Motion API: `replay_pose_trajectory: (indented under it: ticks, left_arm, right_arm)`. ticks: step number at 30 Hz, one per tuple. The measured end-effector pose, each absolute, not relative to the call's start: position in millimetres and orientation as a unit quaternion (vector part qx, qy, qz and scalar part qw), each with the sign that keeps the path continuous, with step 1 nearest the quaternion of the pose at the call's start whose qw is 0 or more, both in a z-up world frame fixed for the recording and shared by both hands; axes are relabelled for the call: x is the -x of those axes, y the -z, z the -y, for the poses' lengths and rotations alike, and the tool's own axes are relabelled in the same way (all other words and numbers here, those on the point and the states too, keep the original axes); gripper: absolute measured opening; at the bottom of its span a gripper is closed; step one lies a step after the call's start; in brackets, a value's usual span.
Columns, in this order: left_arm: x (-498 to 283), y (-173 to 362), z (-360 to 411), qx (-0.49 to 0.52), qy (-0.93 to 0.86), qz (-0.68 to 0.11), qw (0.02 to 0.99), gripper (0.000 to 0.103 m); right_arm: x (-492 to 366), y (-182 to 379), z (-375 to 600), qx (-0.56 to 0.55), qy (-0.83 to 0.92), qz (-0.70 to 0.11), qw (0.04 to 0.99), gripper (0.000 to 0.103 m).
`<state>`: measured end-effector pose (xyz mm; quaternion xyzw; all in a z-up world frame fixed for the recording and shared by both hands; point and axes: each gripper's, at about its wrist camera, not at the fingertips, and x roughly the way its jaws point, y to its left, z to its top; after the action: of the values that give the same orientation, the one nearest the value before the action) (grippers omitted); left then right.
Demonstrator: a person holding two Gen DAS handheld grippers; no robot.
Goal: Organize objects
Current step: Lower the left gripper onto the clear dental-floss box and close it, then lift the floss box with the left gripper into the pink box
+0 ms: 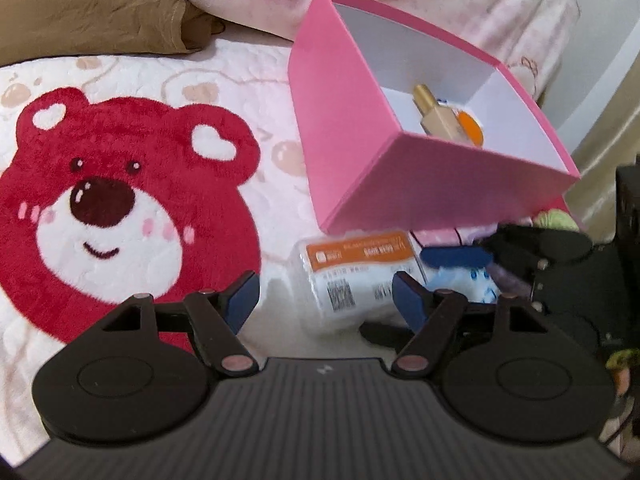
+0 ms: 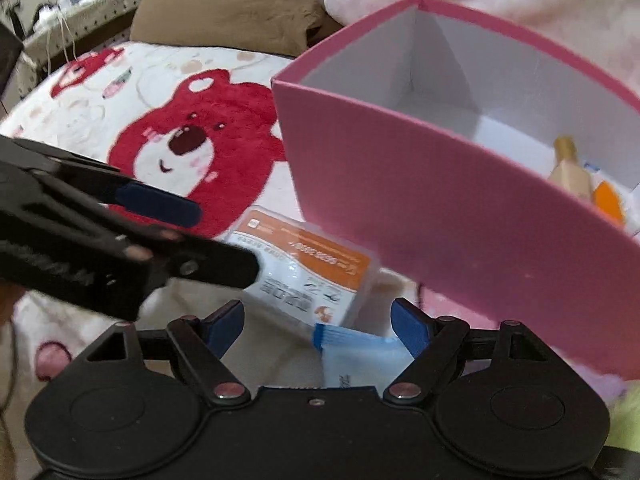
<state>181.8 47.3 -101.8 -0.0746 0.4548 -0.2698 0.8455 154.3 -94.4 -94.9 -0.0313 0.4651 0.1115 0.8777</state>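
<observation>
Left wrist view shows the white packet (image 1: 352,276) on the bed at 12 o'clock between the wide, empty left fingers (image 1: 320,300), long axis crosswise; right fingers (image 2: 318,326) wide too.

Open right tongs (image 2: 318,320) above blue packet (image 2: 360,354) (blurred), orange-labelled pack (image 2: 308,264), pink box (image 2: 440,208) beside

Pink box (image 1: 400,184): its near wall hides the lower part of the gold bottle (image 1: 434,114) and most of an orange item (image 1: 470,126) inside. Below the box, the print on the white packet (image 1: 352,276) is too blurred to read. The blue pouch (image 2: 360,350) beside it is partly covered by the right gripper's body.
</observation>
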Motion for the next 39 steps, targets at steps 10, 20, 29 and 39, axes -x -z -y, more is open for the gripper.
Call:
replay_pose_trajectory:
  ticks: [10,20,29,39]
  left_arm:
    - [-198.8,122.6,-54.1,0.159,0.276,-0.503,0.804,0.044]
    - [-190.8,115.8,-54.5,0.16,0.258,-0.502,0.81,0.04]
    - [-173.4,82.0,-70.8,0.163,0.268,-0.482,0.818,0.034]
    - [-152.7,55.4,-67.9,0.132,0.279,-0.455,0.835,0.034]
  right_arm:
    - [-161.9,106.6,86.4,-0.003,-0.122,-0.469,0.875,0.088]
    - [-160.5,106.5,73.5,0.004,-0.105,-0.463,0.88,0.093]
    - [-141.8,81.6,70.5,-0.007,-0.11,-0.447,0.888,0.093]
    - [-120.1,55.5,67.4,0.013,-0.112,-0.414,0.903,0.091]
